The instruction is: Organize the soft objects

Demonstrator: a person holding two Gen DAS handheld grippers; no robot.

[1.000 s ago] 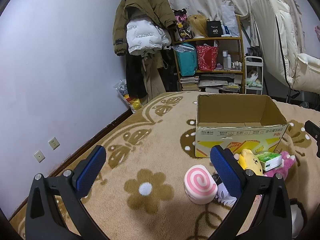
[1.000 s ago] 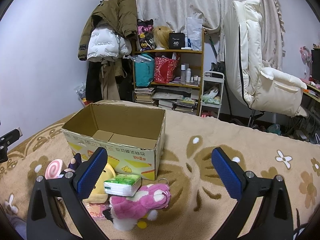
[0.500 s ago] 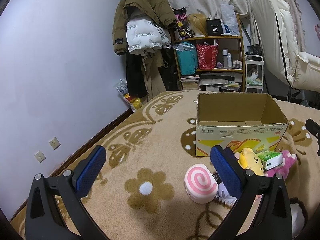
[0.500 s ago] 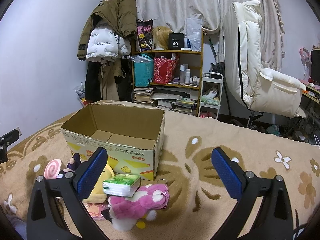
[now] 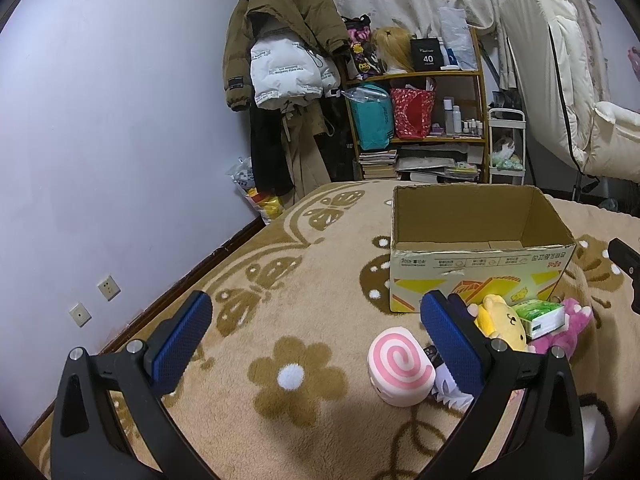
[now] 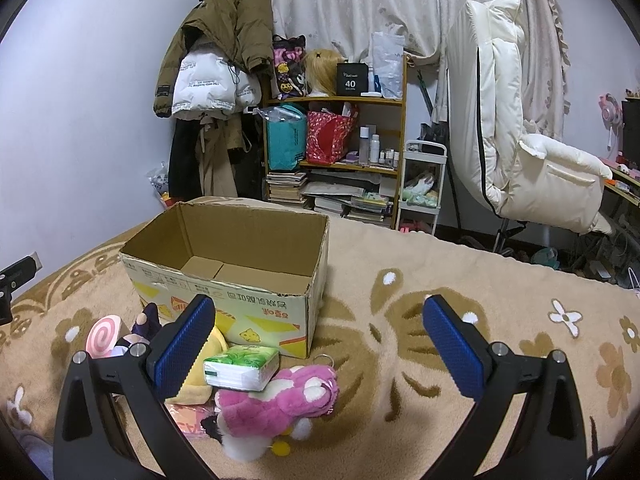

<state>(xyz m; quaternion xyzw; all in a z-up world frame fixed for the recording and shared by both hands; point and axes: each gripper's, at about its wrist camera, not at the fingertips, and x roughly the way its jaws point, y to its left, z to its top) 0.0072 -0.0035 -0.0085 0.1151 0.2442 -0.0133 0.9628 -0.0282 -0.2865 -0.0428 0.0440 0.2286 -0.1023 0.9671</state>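
Nothing is packed yet: my cardboard box (image 6: 224,264) sits empty at 12 o'clock, toys heaped at its 6 o'clock, with my left gripper (image 5: 316,344) and right gripper (image 6: 316,344) both spread wide, grasping nothing.

We read "40" in white, with a smaller line beneath it that looks like "COLORS", on the small black box (image 6: 351,79) standing on the top shelf. The brown jacket (image 5: 280,32) hanging on the wall carries pale letters near its collar; we make out only a "G". The white puffer jacket (image 6: 208,88) has printed lines too small for us to read. The cardboard box (image 6: 256,312) bears red characters printed upside down, which we cannot read.
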